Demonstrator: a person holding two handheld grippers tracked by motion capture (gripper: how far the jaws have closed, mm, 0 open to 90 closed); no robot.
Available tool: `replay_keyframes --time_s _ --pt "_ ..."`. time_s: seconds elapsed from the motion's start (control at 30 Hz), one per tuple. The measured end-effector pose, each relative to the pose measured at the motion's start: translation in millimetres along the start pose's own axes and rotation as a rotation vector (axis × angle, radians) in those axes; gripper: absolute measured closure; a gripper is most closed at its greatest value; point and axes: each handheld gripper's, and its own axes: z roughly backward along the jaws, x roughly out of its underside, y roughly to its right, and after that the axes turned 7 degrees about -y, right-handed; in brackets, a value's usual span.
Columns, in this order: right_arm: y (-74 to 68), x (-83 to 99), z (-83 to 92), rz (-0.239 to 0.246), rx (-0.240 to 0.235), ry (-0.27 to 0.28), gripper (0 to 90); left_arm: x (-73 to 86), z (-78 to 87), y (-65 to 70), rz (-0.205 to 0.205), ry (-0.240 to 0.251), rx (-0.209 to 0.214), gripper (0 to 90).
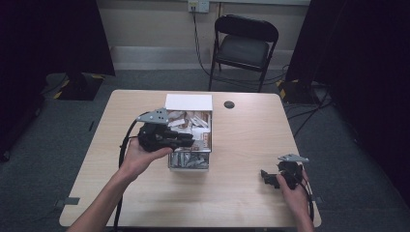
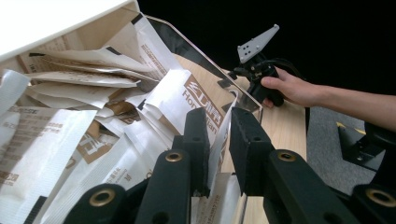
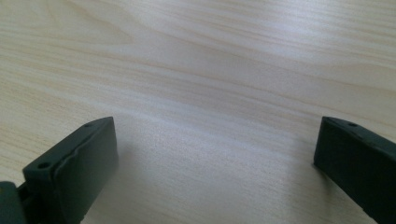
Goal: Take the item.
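A clear plastic box (image 1: 189, 166) with a raised white lid (image 1: 188, 102) stands mid-table, stuffed with white and brown paper sachets (image 2: 70, 135). My left gripper (image 1: 191, 141) reaches into it from the left. In the left gripper view its jaws (image 2: 219, 116) stand a narrow gap apart, and the edge of one white sachet with brown lettering (image 2: 196, 93) runs down between them; the pads do not visibly press on it. My right gripper (image 1: 266, 178) rests low at the table's front right. Its jaws (image 3: 215, 135) are wide open over bare wood (image 3: 210, 70).
The light wooden table (image 1: 241, 140) has a small black round hole (image 1: 229, 104) behind the box. A black folding chair (image 1: 244, 46) stands beyond the far edge. Dark curtains hang at both sides, and cables lie on the grey carpet.
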Motion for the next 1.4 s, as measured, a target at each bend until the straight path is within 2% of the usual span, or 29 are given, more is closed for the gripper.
replay_keyframes --time_s 0.1,0.17,0.37,0.53,0.67,0.77,1.1,1.23,1.4 --pt "0.0 0.0 0.0 0.0 0.0 -0.001 0.0 -0.1 -0.4 0.4 -0.008 -0.008 0.013 78.8" --pt "0.0 0.0 0.0 -0.001 0.0 -0.001 0.0 -0.5 -0.9 1.0 -0.012 -0.012 -0.001 77.3" --pt "0.1 -0.1 0.1 0.0 -0.001 -0.002 0.0 0.0 -3.4 1.4 -0.009 -0.016 -0.007 75.9" --pt "0.1 -0.1 0.0 0.0 -0.001 -0.002 0.0 0.8 -4.1 2.1 -0.019 -0.036 -0.022 85.2" --pt "0.1 -0.1 0.1 0.0 -0.001 -0.002 0.0 1.0 -4.1 1.2 -0.001 -0.034 -0.029 89.3" --pt "0.1 -0.1 0.0 0.0 -0.001 -0.002 0.0 2.0 -2.9 -0.8 0.021 -0.017 -0.025 90.0" --pt "0.3 -0.2 -0.1 0.002 -0.002 -0.001 0.0 2.6 1.5 -3.4 0.034 0.011 -0.015 90.0" --pt "0.3 -0.2 0.0 0.002 -0.002 -0.001 0.0 1.7 4.9 -4.4 0.058 0.022 -0.017 90.0" --pt "0.3 -0.2 0.0 0.002 -0.002 -0.001 0.0 0.8 8.3 -2.9 0.038 0.04 -0.007 90.0"
